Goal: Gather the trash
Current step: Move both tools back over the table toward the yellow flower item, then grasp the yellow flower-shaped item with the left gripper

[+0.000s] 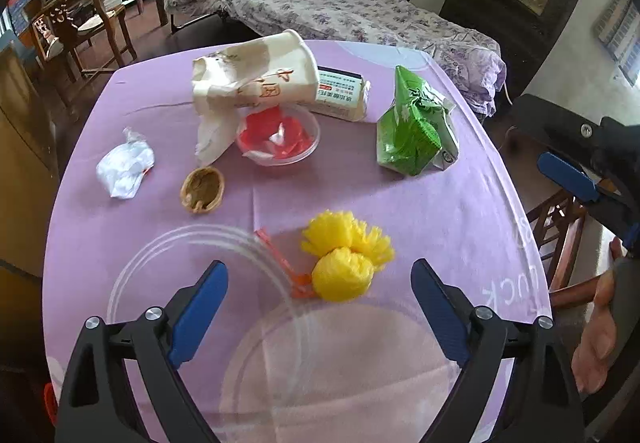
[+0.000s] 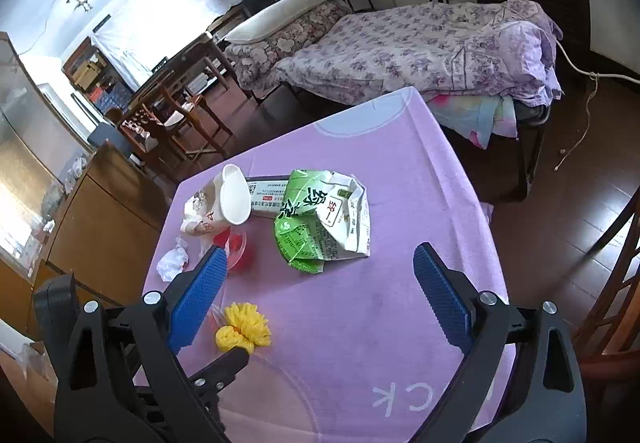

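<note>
left gripper [image 1: 319, 285]: fingers spread wide, empty, above a clear plastic bowl [image 1: 192, 243] | bench [image 1: 460, 211], left to right: crumpled white wrapper [image 1: 125, 168], walnut shell [image 1: 202, 189], crushed paper cup [image 1: 256, 71], yellow netting [image 1: 344, 257], green carton [image 1: 416, 129] | right gripper [image 2: 320, 269]: fingers apart, empty

A floral-quilted bed [image 2: 420, 43] stands on dark wood floor [image 2: 560, 203] beside bright windows [image 2: 160, 15].
</note>
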`<state>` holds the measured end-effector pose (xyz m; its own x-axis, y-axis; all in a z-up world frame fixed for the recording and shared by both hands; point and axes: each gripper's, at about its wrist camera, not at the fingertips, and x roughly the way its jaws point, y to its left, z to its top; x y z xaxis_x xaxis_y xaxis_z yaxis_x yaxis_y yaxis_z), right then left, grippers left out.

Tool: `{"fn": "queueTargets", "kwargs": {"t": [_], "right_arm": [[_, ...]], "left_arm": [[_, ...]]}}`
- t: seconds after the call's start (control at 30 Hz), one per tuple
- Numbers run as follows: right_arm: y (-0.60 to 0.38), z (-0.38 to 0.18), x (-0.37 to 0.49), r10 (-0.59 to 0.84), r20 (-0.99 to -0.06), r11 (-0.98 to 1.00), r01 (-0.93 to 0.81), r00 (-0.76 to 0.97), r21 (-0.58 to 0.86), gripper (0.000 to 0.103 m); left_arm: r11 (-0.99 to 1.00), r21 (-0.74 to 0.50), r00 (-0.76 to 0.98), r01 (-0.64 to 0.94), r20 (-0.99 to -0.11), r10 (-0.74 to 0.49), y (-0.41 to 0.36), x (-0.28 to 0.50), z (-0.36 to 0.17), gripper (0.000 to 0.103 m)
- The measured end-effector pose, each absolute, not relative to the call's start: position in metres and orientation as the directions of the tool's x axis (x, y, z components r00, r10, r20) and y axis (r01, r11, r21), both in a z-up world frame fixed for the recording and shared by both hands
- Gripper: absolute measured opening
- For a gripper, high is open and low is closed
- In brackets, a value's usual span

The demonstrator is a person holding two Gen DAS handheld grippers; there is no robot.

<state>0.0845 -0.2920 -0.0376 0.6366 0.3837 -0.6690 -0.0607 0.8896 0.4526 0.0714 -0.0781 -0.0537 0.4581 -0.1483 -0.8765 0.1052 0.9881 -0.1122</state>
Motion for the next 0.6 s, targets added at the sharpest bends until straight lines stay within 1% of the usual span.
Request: {"fn": "queueTargets", "kwargs": {"t": [0.13, 0.2, 0.3, 0.37, 0.4, 0.47, 0.5, 0.53, 0.57, 0.6], "right_arm": [[-0.291, -0.038, 0.084, 0.380, -0.673, 0.892, -0.058, 0.635, 0.449, 0.091], [-0.291, -0.040, 0.085, 0.377, -0.676, 0.892, -0.052, 0.633, 0.448, 0.091], [-0.291, -0.041, 0.086, 0.378, -0.679, 0.891, -0.047, 0.629, 0.452, 0.091], [-0.289, -0.042, 0.086, 0.379, -0.681, 0.891, -0.049, 0.627, 0.450, 0.091], [-0.289, -0.042, 0.085, 0.378, -0.682, 0.893, -0.052, 0.626, 0.447, 0.091], [-0.287, -0.042, 0.085, 0.373, -0.684, 0.897, -0.057, 0.627, 0.438, 0.091], [-0.287, -0.042, 0.085, 0.372, -0.685, 0.898, -0.057, 0.627, 0.435, 0.091], [-0.287, -0.041, 0.085, 0.371, -0.686, 0.899, -0.057, 0.626, 0.434, 0.091], [-0.287, -0.042, 0.085, 0.370, -0.687, 0.900, -0.056, 0.626, 0.433, 0.091], [-0.286, -0.042, 0.085, 0.367, -0.689, 0.901, -0.054, 0.625, 0.431, 0.091]], "left_arm": [[0.988, -0.103, 0.455, 0.116, -0.879, -0.145, -0.082, 0.074, -0.060, 0.090], [0.988, -0.100, 0.453, 0.119, -0.880, -0.143, -0.084, 0.074, -0.064, 0.086], [0.987, -0.099, 0.434, 0.126, -0.889, -0.145, -0.083, 0.076, -0.069, 0.076], [0.985, -0.110, 0.406, 0.136, -0.900, -0.157, -0.084, 0.077, -0.073, 0.060], [0.985, -0.094, 0.423, 0.145, -0.894, -0.147, -0.085, 0.077, -0.073, 0.057], [0.983, -0.085, 0.423, 0.163, -0.894, -0.147, -0.088, 0.076, -0.073, 0.047], [0.983, -0.081, 0.427, 0.167, -0.892, -0.146, -0.088, 0.075, -0.073, 0.045], [0.982, -0.080, 0.430, 0.169, -0.891, -0.147, -0.088, 0.075, -0.073, 0.037], [0.983, -0.081, 0.432, 0.167, -0.890, -0.147, -0.088, 0.075, -0.073, 0.031], [0.983, -0.085, 0.433, 0.164, -0.889, -0.149, -0.086, 0.074, -0.073, 0.031]]}}
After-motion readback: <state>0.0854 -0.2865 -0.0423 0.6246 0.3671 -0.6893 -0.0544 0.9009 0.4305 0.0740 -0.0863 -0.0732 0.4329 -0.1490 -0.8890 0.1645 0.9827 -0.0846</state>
